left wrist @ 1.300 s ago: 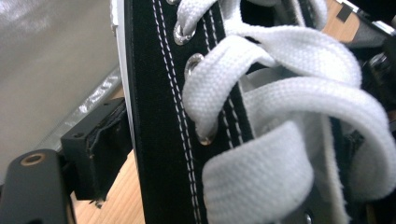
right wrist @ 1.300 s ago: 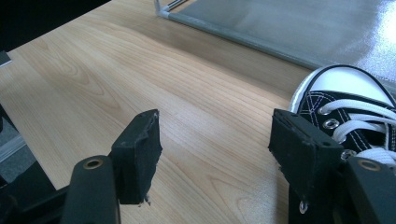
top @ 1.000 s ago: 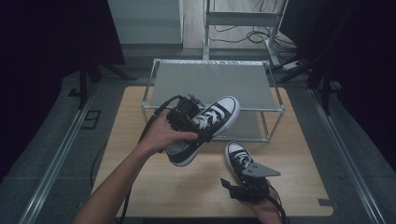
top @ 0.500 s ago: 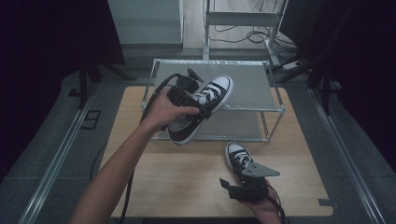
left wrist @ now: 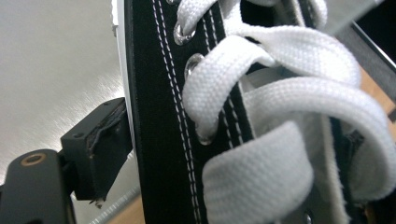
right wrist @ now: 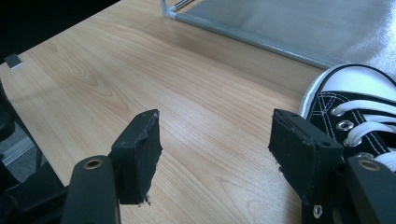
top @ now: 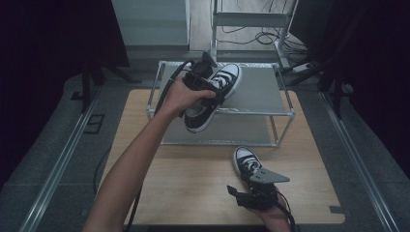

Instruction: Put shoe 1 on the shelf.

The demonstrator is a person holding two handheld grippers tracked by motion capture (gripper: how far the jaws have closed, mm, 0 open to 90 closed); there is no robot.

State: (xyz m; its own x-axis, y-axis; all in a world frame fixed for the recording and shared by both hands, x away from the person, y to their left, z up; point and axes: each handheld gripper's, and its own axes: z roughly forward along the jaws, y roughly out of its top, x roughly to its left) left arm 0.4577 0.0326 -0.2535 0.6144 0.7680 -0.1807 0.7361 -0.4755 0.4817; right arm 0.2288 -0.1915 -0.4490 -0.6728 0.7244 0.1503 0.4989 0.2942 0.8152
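the person's left hand (top: 186,94) is holding the left gripper (top: 209,87) up over the metal shoe rack (top: 261,94), and its jaws are clamping the side of a black and white sneaker (top: 212,99) near the laces. in the left gripper view one black pad (left wrist: 100,149) is pressing right against the black canvas beside the white laces (left wrist: 261,121). the shoe is hanging tilted in the air, toe pointing over the top shelf, heel hanging past the rack's front edge, above the wooden table (top: 169,179).

the right gripper (top: 254,193) is sitting low near the table's front edge, its jaws standing wide apart with only bare wood between them. the second sneaker (top: 246,162) is lying flat on the table, just beside that gripper's right jaw, not gripped.
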